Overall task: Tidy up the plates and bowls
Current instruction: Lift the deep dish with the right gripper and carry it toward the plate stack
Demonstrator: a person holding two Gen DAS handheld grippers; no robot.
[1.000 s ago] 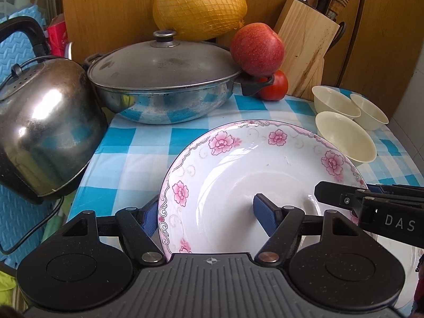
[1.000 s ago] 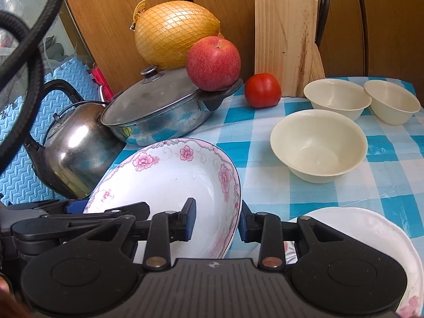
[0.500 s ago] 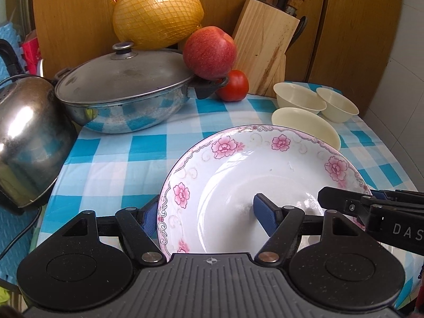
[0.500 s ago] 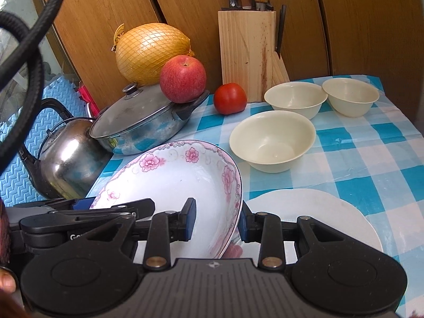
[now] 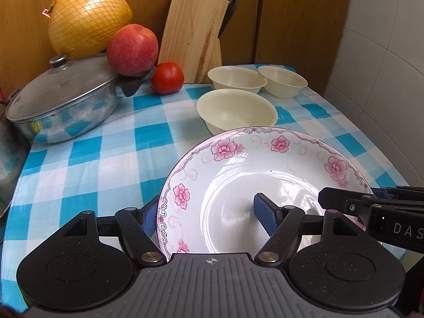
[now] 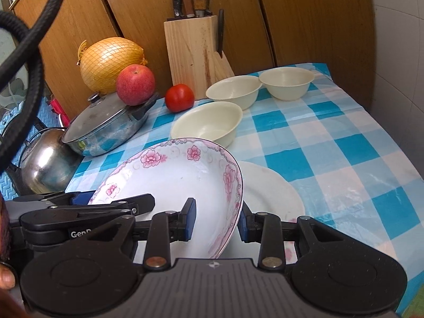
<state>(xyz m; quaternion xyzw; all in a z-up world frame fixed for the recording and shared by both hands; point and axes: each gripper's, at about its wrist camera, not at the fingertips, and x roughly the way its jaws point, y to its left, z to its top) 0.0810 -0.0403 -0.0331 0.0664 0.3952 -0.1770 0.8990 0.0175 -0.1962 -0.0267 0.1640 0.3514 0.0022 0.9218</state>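
Left gripper: we saw it clamped on the floral plate's left rim.
Right gripper: clamped on its right rim.
Plate: held tilted, above the near white plate.
Bowls: three, far side of the checked cloth.

A table in a blue-checked cloth carries three cream bowls, a tomato, a knife block, a lidded pot and a white plate.
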